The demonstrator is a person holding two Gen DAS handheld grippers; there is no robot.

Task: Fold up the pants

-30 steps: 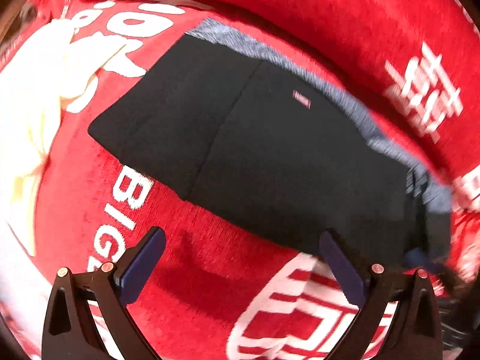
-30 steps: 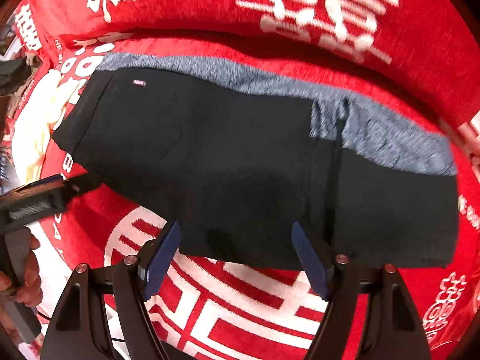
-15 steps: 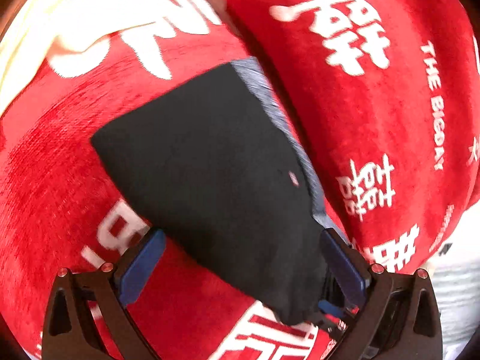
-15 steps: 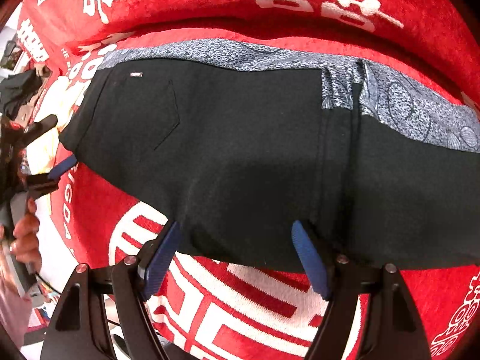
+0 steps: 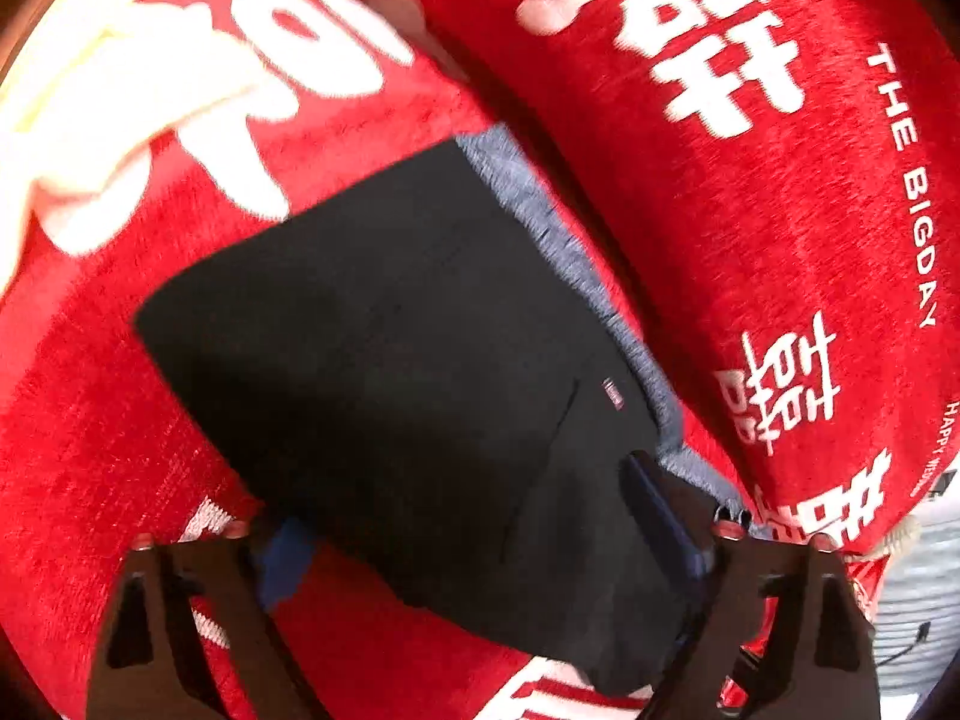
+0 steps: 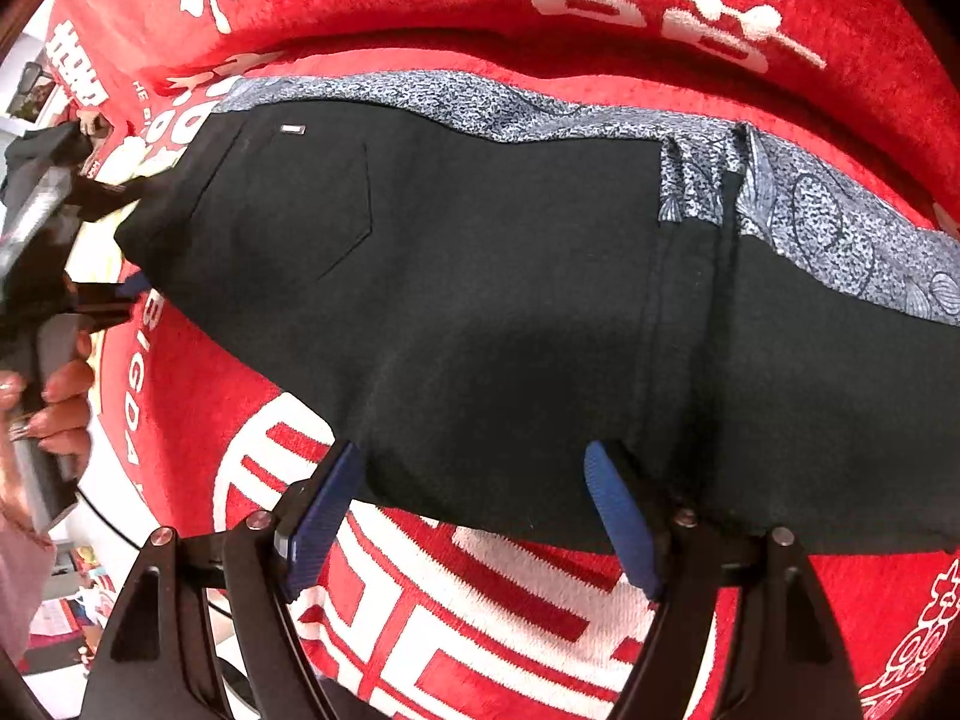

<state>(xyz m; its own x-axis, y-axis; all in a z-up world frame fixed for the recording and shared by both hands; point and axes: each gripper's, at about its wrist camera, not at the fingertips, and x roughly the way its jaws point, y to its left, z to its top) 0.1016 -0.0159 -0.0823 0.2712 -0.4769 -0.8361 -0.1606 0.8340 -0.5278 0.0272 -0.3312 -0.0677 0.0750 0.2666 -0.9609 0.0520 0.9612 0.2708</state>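
Black pants (image 6: 510, 312) with a grey patterned lining strip (image 6: 456, 102) lie folded flat on a red blanket. In the left wrist view the pants (image 5: 420, 372) fill the middle. My left gripper (image 5: 474, 516) is open, its blue pads straddling the pants' near end. It also shows at the left edge of the right wrist view (image 6: 114, 240), at the pants' left end. My right gripper (image 6: 474, 504) is open, its blue pads at the pants' near edge, with cloth between them.
The red blanket (image 6: 480, 612) with white characters covers the surface, and a red cushion (image 5: 750, 180) rises behind the pants. A cream cloth (image 5: 90, 90) lies at the upper left. A hand (image 6: 42, 402) holds the left gripper.
My left gripper has swung round and moved in onto the pants' left end. My right gripper has closed in slightly on the near edge. The pants have not moved.
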